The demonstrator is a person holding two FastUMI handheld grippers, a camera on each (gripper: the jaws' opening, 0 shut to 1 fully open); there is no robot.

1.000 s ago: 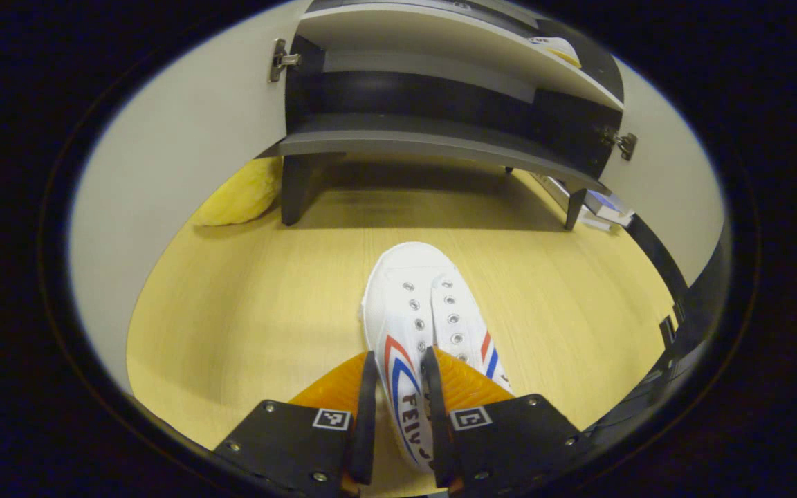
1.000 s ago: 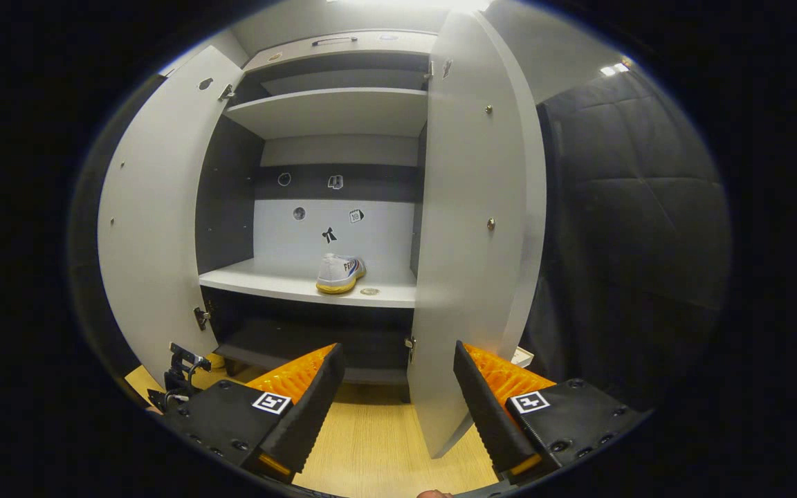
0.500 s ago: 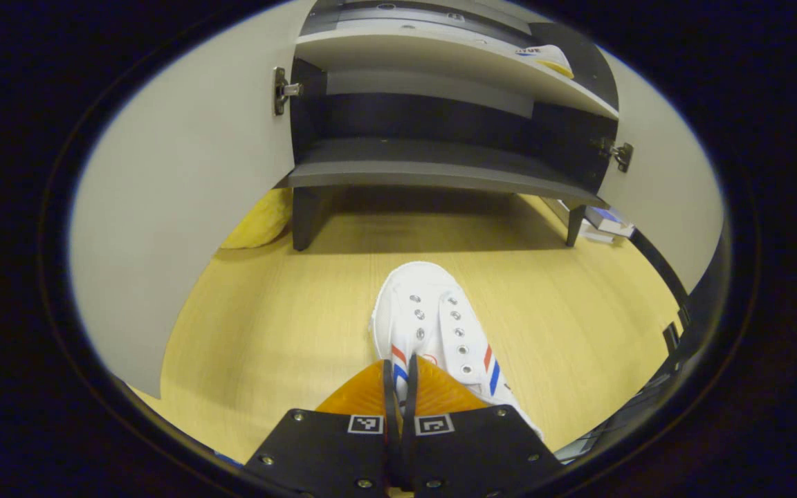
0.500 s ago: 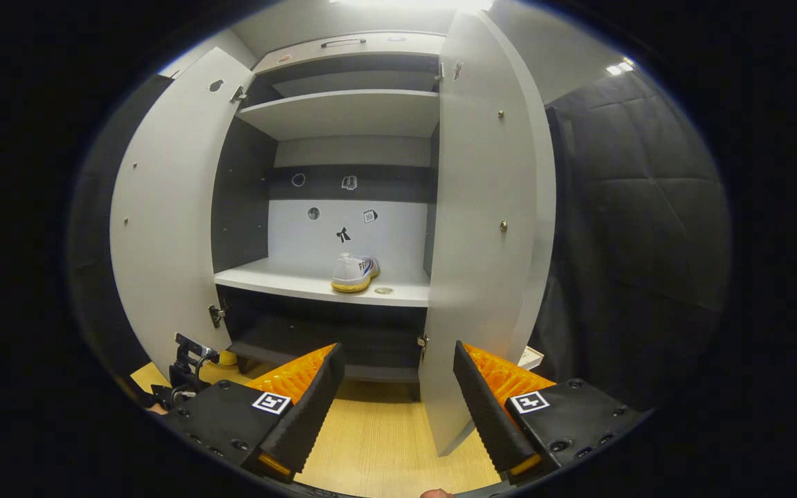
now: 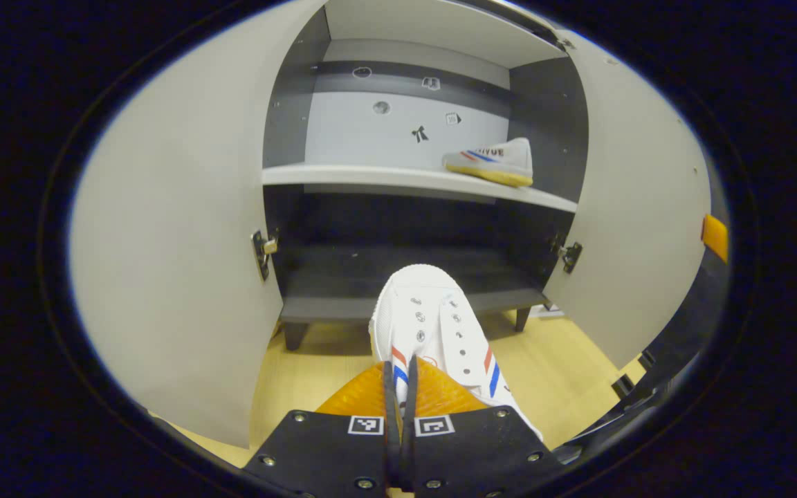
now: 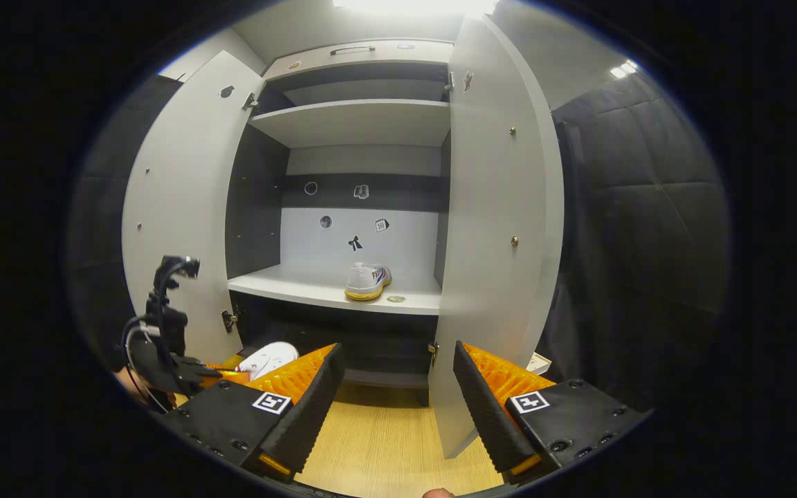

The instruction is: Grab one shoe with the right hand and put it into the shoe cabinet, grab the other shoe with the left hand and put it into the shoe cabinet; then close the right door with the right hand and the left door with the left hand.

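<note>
My left gripper is shut on the side of a white shoe with red and blue stripes, held off the wooden floor in front of the open shoe cabinet. In the right gripper view that same left gripper shows at lower left with the shoe's toe. A second white shoe rests on the right part of the middle shelf. My right gripper hangs open and empty, back from the cabinet, with the right door's edge ahead of it.
Both grey doors stand wide open: the left door and the right door. A dark lower shelf sits under the middle one. A small round object lies on the middle shelf beside the shoe. Padded black wall is at right.
My left gripper closed on the shoe's side, then lifted it off the floor and tilted up to face the cabinet. The right gripper drifted slightly and stayed open.
</note>
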